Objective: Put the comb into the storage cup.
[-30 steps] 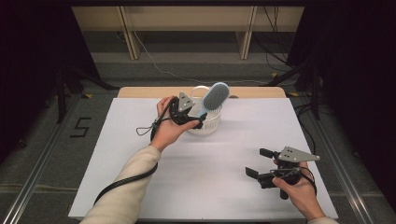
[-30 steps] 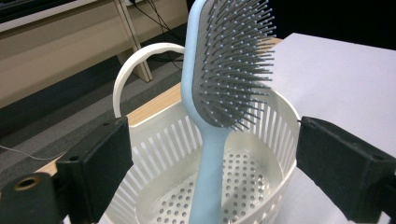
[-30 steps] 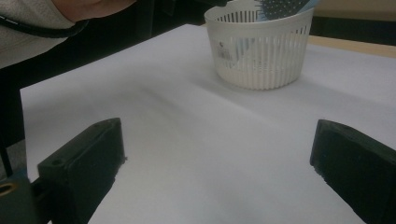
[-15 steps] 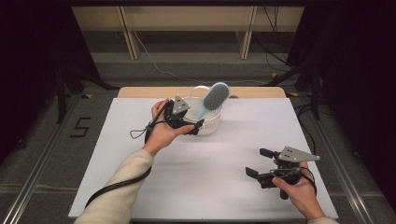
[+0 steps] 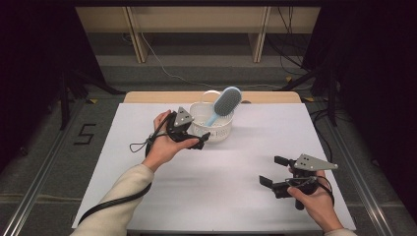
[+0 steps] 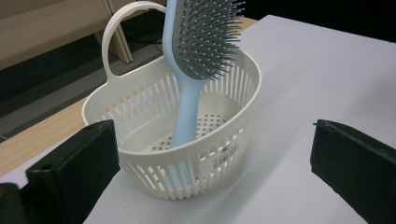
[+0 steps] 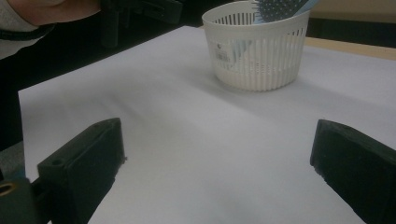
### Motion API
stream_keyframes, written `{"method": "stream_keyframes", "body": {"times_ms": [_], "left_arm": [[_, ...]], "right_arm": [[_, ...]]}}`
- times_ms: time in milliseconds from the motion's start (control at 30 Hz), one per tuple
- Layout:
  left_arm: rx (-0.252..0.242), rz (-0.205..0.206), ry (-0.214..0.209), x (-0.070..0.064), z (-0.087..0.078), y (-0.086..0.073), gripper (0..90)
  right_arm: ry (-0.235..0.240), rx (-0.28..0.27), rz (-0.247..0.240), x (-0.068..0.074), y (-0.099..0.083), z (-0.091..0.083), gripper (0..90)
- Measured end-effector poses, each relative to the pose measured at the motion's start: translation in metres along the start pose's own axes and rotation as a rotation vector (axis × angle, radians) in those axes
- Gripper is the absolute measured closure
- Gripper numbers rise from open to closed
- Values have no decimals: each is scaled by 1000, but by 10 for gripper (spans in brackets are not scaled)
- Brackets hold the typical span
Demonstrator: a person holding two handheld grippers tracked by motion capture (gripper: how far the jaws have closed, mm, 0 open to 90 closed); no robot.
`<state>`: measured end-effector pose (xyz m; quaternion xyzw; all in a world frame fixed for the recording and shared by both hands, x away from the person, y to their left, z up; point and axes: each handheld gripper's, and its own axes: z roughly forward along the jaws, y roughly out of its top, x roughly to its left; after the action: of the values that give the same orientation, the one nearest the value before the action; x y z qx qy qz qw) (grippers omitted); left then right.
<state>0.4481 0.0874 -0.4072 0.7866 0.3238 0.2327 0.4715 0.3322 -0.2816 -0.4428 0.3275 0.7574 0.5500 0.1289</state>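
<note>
Left gripper view is revealing the brush (image 6: 191, 70) handle standing inside the basket (image 6: 233, 135), both grippers (image 5: 202, 139) (image 5: 273, 171) gaping wide, empty.

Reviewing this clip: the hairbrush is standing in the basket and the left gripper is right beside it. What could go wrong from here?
1. The hairbrush stands handle-down, leaning on the rim, its head well above the basket; a nudge could tip the light basket.
2. The left gripper, jaws open, sits close to the basket wall; a careless move might push it across the table.
3. The right gripper is far off, so it could hardly steady anything.
</note>
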Motion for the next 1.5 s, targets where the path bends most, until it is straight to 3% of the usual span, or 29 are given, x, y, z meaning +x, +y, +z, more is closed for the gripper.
{"method": "stream_keyframes", "body": {"times_ms": [367,700,1100,1500], "left_arm": [[10,-15,-27,1,-18,-9,0],[10,1,-44,-2,-32,-12,0],[20,-3,-23,3,-57,-27,0],[49,3,-1,4,-71,-45,0]], "right_arm": [[-1,3,-2,0,0,0,36],[-4,-6,5,0,1,-2,36],[-5,-9,6,-1,1,-2,36],[-1,-12,7,-1,1,-2,36]]}}
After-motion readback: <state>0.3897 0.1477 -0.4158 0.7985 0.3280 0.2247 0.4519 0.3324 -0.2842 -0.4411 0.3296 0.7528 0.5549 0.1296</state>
